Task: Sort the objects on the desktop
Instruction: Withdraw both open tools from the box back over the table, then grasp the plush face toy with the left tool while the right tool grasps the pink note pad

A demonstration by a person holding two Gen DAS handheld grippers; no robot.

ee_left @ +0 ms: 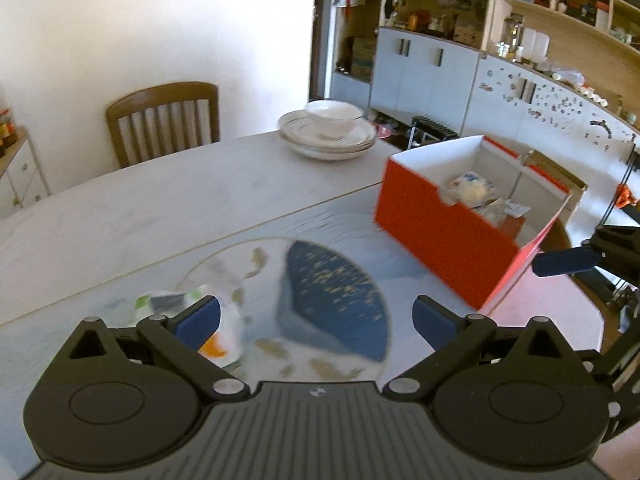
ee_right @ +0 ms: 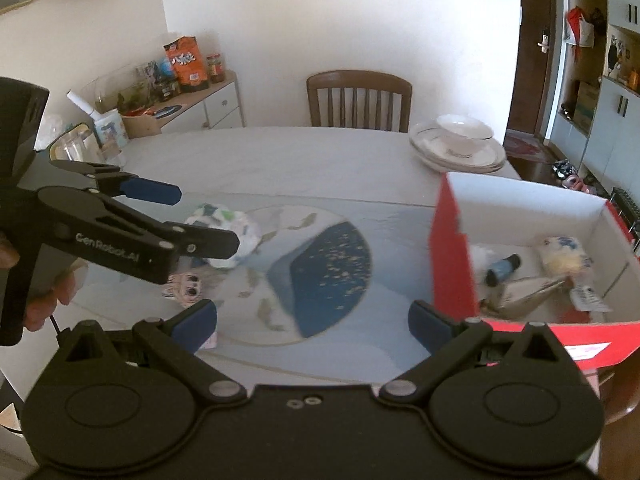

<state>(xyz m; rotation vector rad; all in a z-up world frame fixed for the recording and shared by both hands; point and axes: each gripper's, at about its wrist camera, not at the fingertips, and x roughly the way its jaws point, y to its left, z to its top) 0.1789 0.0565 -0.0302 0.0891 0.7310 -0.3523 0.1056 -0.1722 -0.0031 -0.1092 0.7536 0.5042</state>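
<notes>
A red box [ee_left: 436, 236] with a white inside stands on the table at the right and holds several small items; it also shows in the right wrist view [ee_right: 452, 256]. A white crumpled packet [ee_right: 228, 232] lies on the blue mat [ee_right: 332, 264], and it shows behind my left finger in the left wrist view [ee_left: 176, 304]. A small pink cartoon figure [ee_right: 184, 286] lies near it. My left gripper [ee_left: 316, 318] is open and empty above the mat; it also shows in the right wrist view [ee_right: 200, 220], over the packet. My right gripper [ee_right: 312, 320] is open and empty.
Stacked white plates with a bowl [ee_left: 328, 132] sit at the table's far side, also in the right wrist view [ee_right: 460, 144]. A wooden chair [ee_left: 164, 120] stands behind the table. A side cabinet with snacks [ee_right: 176, 88] stands at the left wall. Shelves [ee_left: 520, 40] fill the right.
</notes>
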